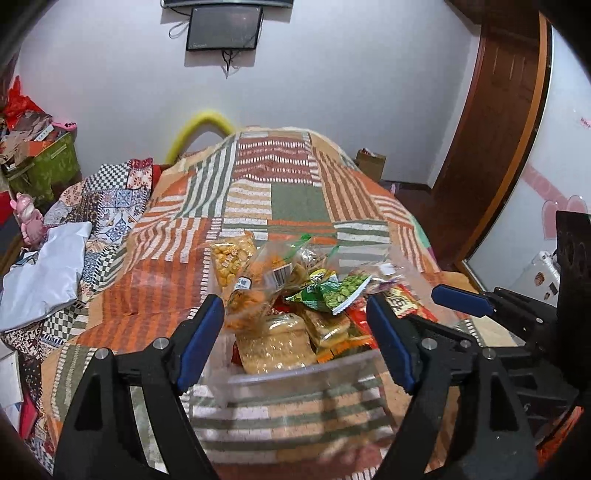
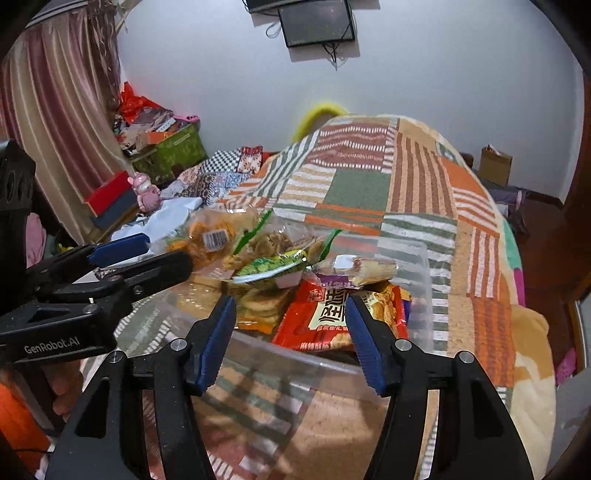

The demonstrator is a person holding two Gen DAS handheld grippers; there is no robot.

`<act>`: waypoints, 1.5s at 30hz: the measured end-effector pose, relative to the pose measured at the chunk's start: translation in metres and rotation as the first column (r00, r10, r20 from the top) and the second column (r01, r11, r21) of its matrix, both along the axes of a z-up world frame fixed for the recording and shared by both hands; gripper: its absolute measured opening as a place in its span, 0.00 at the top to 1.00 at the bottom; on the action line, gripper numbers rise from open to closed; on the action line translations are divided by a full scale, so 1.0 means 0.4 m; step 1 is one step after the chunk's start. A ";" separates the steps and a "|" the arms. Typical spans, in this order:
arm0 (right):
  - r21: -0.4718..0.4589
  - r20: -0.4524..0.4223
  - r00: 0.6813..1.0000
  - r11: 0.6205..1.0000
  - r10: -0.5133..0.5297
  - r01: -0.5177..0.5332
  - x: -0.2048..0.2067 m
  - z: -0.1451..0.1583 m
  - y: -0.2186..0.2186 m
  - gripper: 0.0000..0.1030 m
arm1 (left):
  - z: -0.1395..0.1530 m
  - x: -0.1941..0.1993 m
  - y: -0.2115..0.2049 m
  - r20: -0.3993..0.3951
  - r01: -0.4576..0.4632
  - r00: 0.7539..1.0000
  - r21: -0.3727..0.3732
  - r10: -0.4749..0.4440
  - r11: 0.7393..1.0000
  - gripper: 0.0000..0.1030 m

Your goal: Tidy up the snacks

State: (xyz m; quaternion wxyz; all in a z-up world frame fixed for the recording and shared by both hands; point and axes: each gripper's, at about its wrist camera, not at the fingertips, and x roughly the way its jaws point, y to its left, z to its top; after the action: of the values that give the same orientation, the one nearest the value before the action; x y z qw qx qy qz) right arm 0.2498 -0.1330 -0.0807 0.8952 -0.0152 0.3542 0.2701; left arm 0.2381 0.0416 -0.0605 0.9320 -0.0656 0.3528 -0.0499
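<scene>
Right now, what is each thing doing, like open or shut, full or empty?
left hand-held gripper: open, holding nothing
right hand-held gripper: open, holding nothing
clear plastic bin: no lid on, heaped full of snacks
red snack packet: sealed, lying flat in the bin
green pea packet: sealed, on top of the pile
wall screen: dark

One clear bin point(image 1: 295, 373) on one bed point(image 1: 295, 199). One red packet point(image 2: 325, 317), one green packet point(image 1: 332, 291), one corn bag point(image 1: 231, 260); other packets too heaped to count. Two grippers, left point(image 1: 295, 332) and right point(image 2: 291, 328), four blue fingers point(image 1: 199, 343). One wall screen point(image 1: 223, 27).
</scene>
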 end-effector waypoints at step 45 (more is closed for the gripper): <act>0.155 0.307 0.950 0.988 -0.063 0.016 -0.383 0.192 -0.162 0.15 | 0.235 -0.459 -0.075 0.353 -0.037 0.935 0.048 0.018 0.998 0.01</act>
State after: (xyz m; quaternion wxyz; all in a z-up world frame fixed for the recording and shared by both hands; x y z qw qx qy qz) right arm 0.0966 -0.1980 -0.0037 0.9436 0.0171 0.1875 0.2722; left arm 0.0545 0.0117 0.0335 0.9823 -0.0352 0.1802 -0.0383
